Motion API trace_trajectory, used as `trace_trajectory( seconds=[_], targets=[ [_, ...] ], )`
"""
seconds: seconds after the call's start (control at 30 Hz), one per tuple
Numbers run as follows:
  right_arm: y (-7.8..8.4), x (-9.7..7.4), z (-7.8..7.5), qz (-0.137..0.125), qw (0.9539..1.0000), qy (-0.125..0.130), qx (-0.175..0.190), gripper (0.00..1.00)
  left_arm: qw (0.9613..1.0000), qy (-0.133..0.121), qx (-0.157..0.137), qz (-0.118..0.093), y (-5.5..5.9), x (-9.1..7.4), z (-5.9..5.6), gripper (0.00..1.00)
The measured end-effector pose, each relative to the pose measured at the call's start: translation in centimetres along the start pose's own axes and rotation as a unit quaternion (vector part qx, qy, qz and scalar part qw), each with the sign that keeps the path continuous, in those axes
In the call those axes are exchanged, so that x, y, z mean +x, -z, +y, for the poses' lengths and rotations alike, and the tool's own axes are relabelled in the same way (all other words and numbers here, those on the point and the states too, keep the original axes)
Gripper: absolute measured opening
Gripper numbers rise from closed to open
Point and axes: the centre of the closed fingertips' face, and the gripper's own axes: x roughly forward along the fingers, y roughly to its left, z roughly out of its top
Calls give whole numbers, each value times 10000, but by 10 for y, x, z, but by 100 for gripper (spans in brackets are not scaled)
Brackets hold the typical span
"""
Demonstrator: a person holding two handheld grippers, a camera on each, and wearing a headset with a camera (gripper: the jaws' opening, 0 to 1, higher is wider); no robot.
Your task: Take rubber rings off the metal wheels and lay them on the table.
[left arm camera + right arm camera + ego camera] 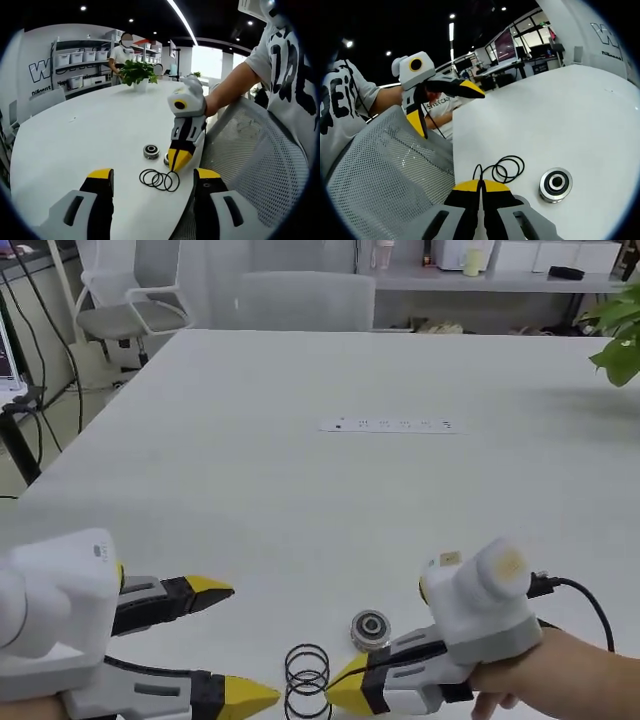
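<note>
Right gripper [480,186]: jaws clenched, yellow tips pressed flat together, with no gap. The tips sit on the near edge of the rubber rings [307,677]; cannot tell if one is actually pinched between them. The rings are thin black loops, several overlapping, lying flat on the table [300,440] near its front edge. The metal wheel [370,630] lies flat just beside the rings: a small shiny steel disc with a dark centre hole, apart from both grippers. Left gripper [230,640]: jaws spread wide, holding nothing and touching nothing, its yellow tips left of the rings. The table is smooth, matte white. A grey mesh chair back [385,165] is at the table edge.
</note>
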Motion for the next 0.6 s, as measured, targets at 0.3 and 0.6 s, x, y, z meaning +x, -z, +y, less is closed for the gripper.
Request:
trace_trajectory(
  seconds=[0.3,0.6],
  targets=[
    [3,1,-5,88,9997,154,-142,0,10000,-40,-17,30,3,-2,1,62],
    [2,2,-11,89,9993,298,-203,0,10000,-43,-22,81,5,-1,2,62]
  ],
)
